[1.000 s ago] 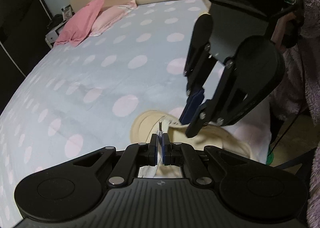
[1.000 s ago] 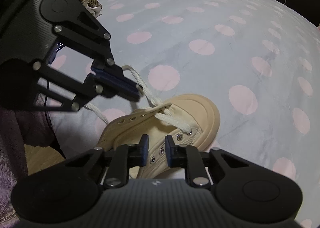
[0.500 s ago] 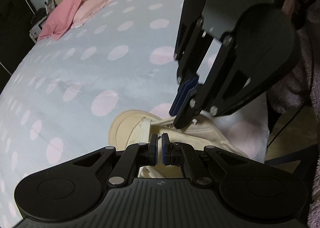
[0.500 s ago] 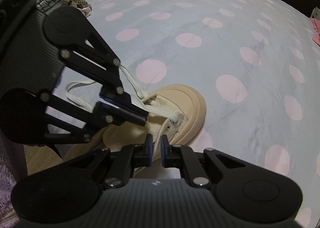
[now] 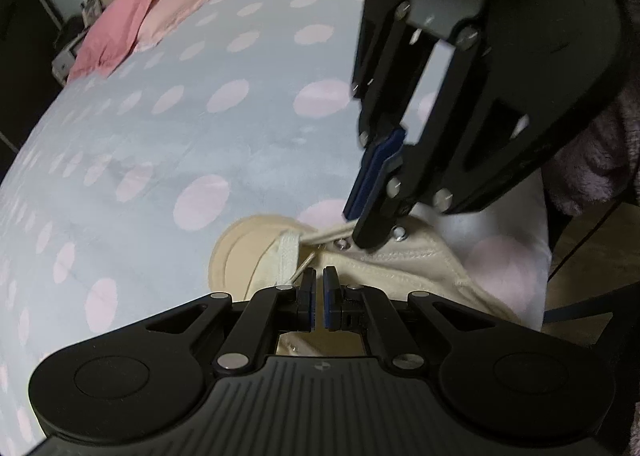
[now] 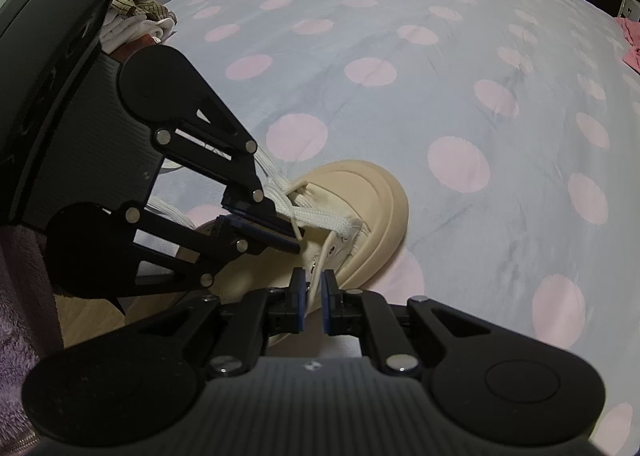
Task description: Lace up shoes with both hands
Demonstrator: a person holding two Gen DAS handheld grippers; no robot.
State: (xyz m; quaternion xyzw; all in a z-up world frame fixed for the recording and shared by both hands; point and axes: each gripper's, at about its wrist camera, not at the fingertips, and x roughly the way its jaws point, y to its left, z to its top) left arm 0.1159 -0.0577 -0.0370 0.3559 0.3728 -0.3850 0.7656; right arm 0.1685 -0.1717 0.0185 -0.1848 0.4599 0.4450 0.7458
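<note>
A beige canvas shoe lies on the bed with its toe cap pointing away. A flat white lace crosses the lowest eyelets. My left gripper hovers over the tongue with a narrow gap and nothing between its pads; a thin lace strand passes just left of it. In the right wrist view the left gripper reaches in from the left. My right gripper sits at the shoe's side, closed on a thin lace end. Seen from the left wrist, the right gripper touches down by a metal eyelet.
The shoe rests near the edge of a grey bedspread with pink dots. Pink pillows lie far off by the headboard. A pile of clothes is at the bed's corner. A fleece sleeve and wood floor flank the shoe.
My left gripper let go of the white lace it pinched a second ago. The right jaws narrowed onto a thin lace end. Both grippers moved in toward the toe eyelets.
</note>
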